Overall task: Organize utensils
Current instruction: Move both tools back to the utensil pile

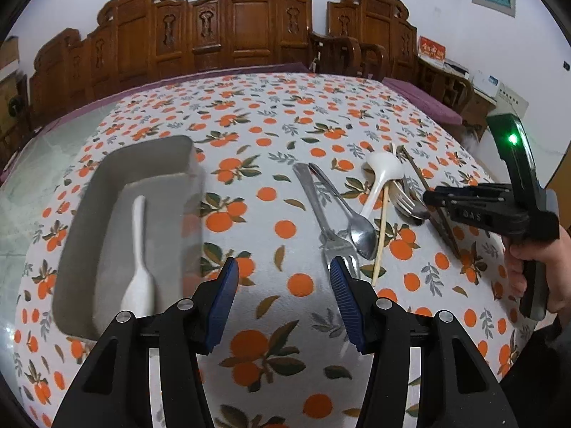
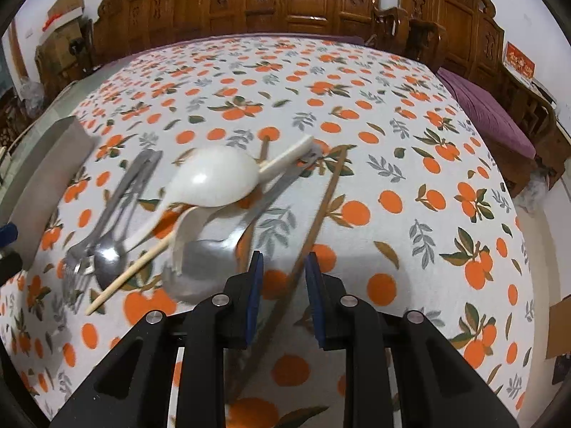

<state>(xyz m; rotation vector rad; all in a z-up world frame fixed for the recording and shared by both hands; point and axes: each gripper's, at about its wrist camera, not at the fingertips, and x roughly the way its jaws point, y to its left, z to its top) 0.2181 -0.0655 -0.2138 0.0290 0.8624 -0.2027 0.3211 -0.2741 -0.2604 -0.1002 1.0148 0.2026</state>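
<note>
A grey tray (image 1: 89,207) at the left holds one white spoon (image 1: 140,271). My left gripper (image 1: 285,281) hangs open just right of the tray, with only tablecloth between its blue pads. A metal fork (image 1: 332,239) and a metal spoon (image 1: 362,235) lie by its right finger. Further right is a pile with a white ladle spoon (image 2: 214,178), a large metal spoon (image 2: 200,260) and a pale chopstick (image 2: 132,271). My right gripper (image 2: 283,267) hovers low over a brown chopstick (image 2: 328,192). Its jaws stand narrowly apart and the stick passes under the gap unpressed.
The table wears a cloth printed with oranges (image 1: 271,114). Carved wooden chairs (image 1: 249,28) line its far side, and a purple cushion (image 2: 489,110) lies at the right. A hand (image 1: 535,260) holds the right gripper's handle at the right edge.
</note>
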